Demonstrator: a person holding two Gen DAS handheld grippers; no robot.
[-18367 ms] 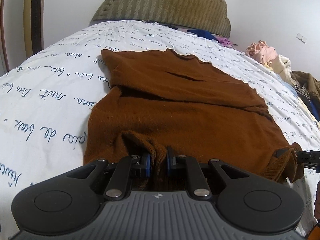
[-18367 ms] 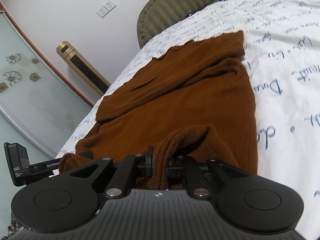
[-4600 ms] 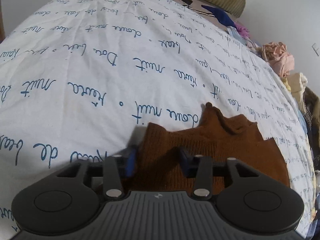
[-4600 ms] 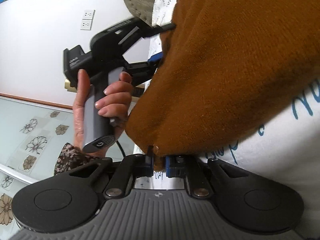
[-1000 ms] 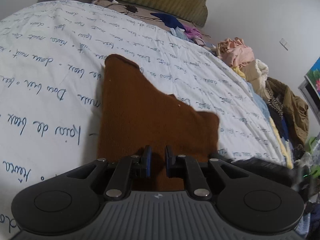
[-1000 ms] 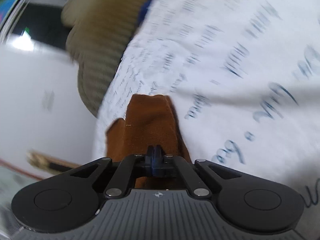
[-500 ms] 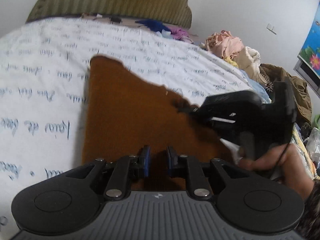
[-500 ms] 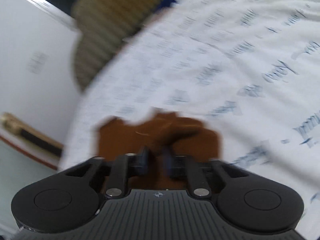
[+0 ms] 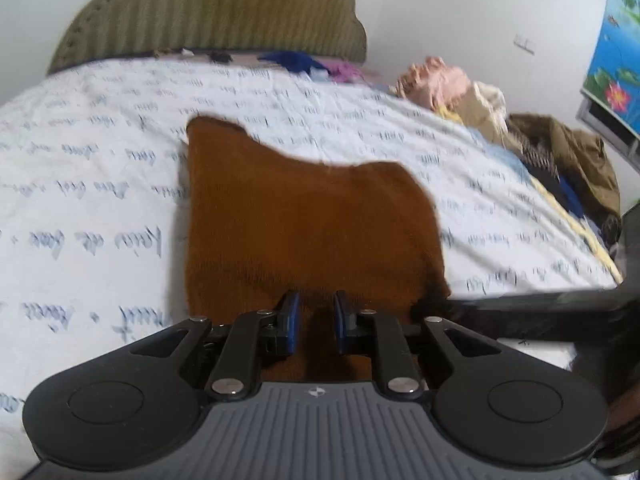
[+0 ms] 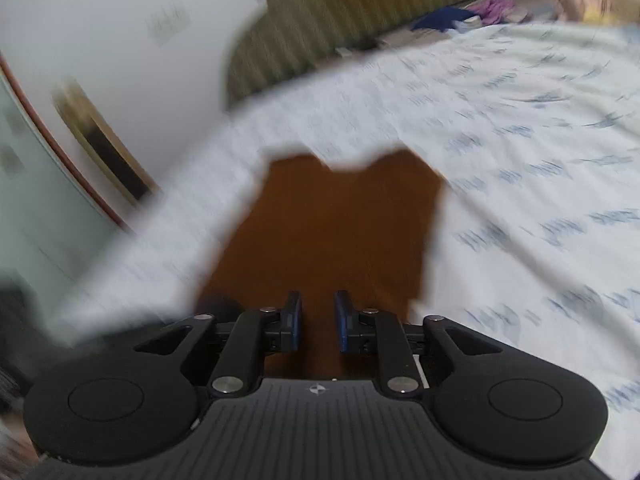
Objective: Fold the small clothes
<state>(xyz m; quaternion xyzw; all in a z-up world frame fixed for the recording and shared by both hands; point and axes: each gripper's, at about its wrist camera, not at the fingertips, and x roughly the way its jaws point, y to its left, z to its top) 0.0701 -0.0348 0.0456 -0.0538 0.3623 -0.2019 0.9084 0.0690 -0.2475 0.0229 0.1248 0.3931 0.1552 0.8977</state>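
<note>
Right wrist: sweater [image 10: 332,232] now folded, fingers [image 10: 294,316] parted.

One brown sweater [image 9: 308,228] lies folded on one bed [image 9: 100,184] — one headboard [image 9: 216,12] behind it. Two grippers show: the left gripper [image 9: 314,314] and the right gripper [image 10: 317,312] (both blurred). One heap of clothes [image 9: 500,120] sits aside; its pieces cannot be counted.

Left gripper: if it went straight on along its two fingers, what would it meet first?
The left gripper has its jaws apart over the near edge of the folded rust-brown knit garment, so that cloth comes first. Beyond lies the white script-printed bedsheet, then the olive ribbed headboard; depth is uncertain.
</note>
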